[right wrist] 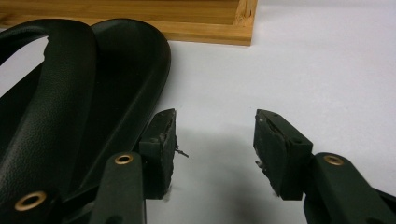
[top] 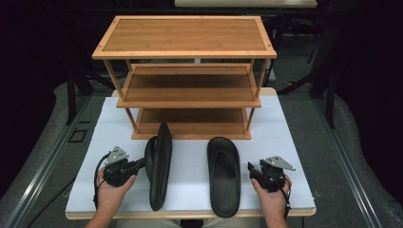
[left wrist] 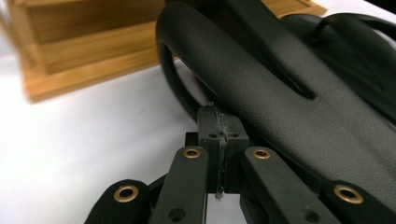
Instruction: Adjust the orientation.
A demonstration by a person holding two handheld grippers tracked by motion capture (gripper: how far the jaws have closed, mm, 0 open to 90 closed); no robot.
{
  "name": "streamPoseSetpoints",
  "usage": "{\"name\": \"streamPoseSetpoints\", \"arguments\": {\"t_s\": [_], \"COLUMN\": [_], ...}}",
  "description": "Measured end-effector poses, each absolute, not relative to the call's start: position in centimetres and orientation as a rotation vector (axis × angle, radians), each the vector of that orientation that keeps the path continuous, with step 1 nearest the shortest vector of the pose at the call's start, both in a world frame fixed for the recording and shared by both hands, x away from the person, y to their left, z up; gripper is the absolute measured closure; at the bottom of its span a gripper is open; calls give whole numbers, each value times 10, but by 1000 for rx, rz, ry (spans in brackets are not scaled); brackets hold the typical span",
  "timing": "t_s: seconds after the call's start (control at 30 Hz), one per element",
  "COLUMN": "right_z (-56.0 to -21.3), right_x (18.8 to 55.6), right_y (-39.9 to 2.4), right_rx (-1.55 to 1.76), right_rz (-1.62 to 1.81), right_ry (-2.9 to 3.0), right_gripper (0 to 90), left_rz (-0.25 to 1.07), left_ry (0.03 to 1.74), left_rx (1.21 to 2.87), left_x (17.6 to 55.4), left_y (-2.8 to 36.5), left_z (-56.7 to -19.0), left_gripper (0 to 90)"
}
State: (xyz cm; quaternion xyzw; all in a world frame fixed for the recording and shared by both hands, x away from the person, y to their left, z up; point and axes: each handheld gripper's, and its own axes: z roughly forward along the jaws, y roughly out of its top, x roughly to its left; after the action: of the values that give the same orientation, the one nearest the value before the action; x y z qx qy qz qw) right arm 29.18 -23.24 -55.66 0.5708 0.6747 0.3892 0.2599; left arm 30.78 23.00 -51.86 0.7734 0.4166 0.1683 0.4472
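1. The left gripper has its jaws pressed together, touching the strap of the left sandal, which stands tilted on its edge.
2. The right gripper has its jaws spread, empty, just beside the right sandal, which lies flat before the rack.

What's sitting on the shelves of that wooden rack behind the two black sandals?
Nothing visible: the top shelf of the rack is bare, and the visible parts of both lower shelves too. The top shelf covers the rear of the middle one.

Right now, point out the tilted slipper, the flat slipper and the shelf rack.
Tilted slipper [top: 160,166]: high view, on its upturned sole edge.
Flat slipper [top: 223,178]: high view, on the footbed's middle.
Shelf rack [top: 185,35]: high view, on the top board.
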Motion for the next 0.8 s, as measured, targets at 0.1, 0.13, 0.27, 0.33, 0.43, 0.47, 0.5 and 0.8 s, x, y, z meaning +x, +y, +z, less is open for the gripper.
{"name": "streamPoseSetpoints", "arguments": {"t_s": [0.1,0.13,0.27,0.33,0.43,0.47,0.5,0.8], "right_z": [-557,-557,-557,-557,-557,-557,-557,-557], "right_x": [292,292,291,291,291,292,292,292], "right_y": [-233,-233,-233,-233,-233,-233,-233,-234], "right_rx": [1543,1543,1552,1552,1556,1557,1557,1564], "right_rz": [1069,1069,1062,1062,1066,1066,1066,1082], "right_ry": [1825,1825,1827,1829,1825,1825,1825,1823], "right_gripper": [484,484,484,484,482,482,482,479], "left_rz": [417,417,419,421,410,410,407,336], "left_ry": [1004,1004,986,982,992,992,993,984], "left_rx": [1936,1936,1939,1942,1946,1946,1947,1925], "left_x": [311,311,313,314,315,315,315,314], "left_y": [216,216,206,203,198,198,196,185], "left_z": [-516,-516,-515,-515,-516,-516,-517,-523], "left_gripper": [900,899,898,897,876,863,863,633]}}
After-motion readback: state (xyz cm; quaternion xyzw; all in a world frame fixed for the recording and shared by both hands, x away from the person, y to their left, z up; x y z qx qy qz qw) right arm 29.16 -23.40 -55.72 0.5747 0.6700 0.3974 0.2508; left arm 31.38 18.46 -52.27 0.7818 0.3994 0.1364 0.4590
